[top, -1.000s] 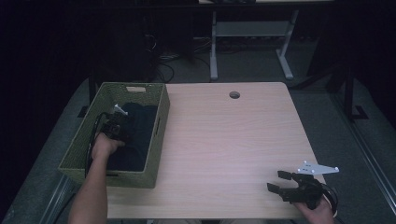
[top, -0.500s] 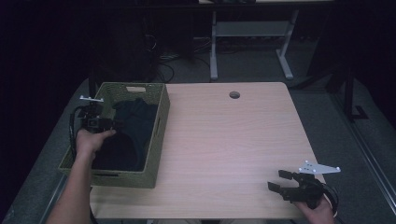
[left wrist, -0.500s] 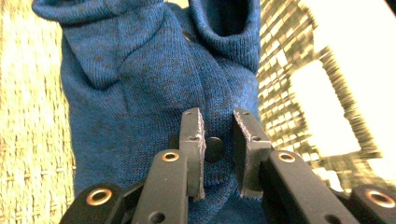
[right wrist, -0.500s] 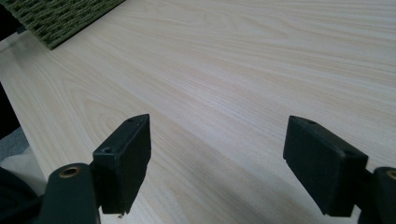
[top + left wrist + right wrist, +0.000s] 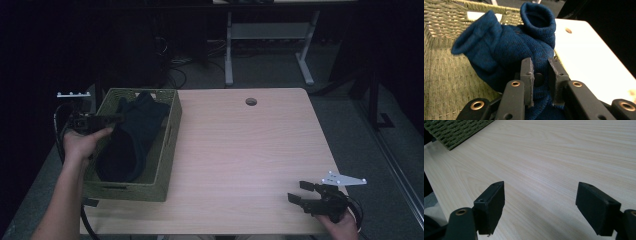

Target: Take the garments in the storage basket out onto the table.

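Over the last second I have drawn my left claw out of the middle of the woven basket and back to its left rim, and the dark blue socks have come up with it: earlier they lay flat on the basket floor, now one end is raised toward the rim. I judge the pick-up made and the lift out of the basket begun, not finished. In the left gripper view the jaws stand close together with a fold of sock fabric pinched between them, the two open cuffs standing up just beyond the tips; the rest of the socks trails down inside the basket. Further right, the desk carries nothing else. My right claw has not moved; it rests at the near right corner, jaws wide apart over bare wood, well apart from the socks.
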